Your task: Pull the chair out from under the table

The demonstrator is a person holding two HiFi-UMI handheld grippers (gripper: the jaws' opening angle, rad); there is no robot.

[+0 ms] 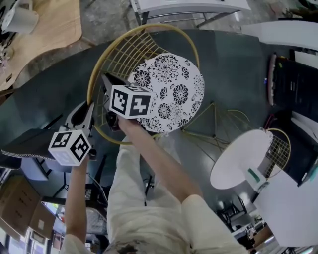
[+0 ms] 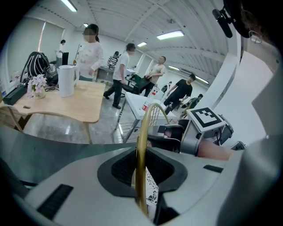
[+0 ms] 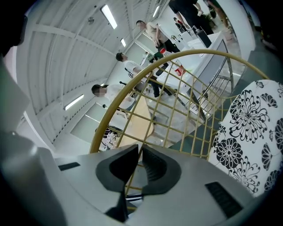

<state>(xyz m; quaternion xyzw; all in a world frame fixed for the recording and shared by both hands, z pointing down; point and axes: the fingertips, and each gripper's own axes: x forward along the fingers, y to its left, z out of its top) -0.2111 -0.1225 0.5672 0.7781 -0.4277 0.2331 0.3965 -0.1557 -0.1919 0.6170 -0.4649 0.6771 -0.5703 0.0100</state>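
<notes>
Out of sight from overhead
The right gripper [image 1: 107, 83] hides the floral cushion [image 1: 171, 92] at eight o'clock; the white jug [image 1: 19, 19] at eleven o'clock is clipped.

Open dark floor [image 1: 233, 64] on both sides of the chair [image 1: 171, 92]. Blocked upper left by a wooden table [image 1: 54, 25], at top by a white table [image 1: 194, 6], lower right by a round white table [image 1: 238, 158] close to the chair's gold legs.
</notes>
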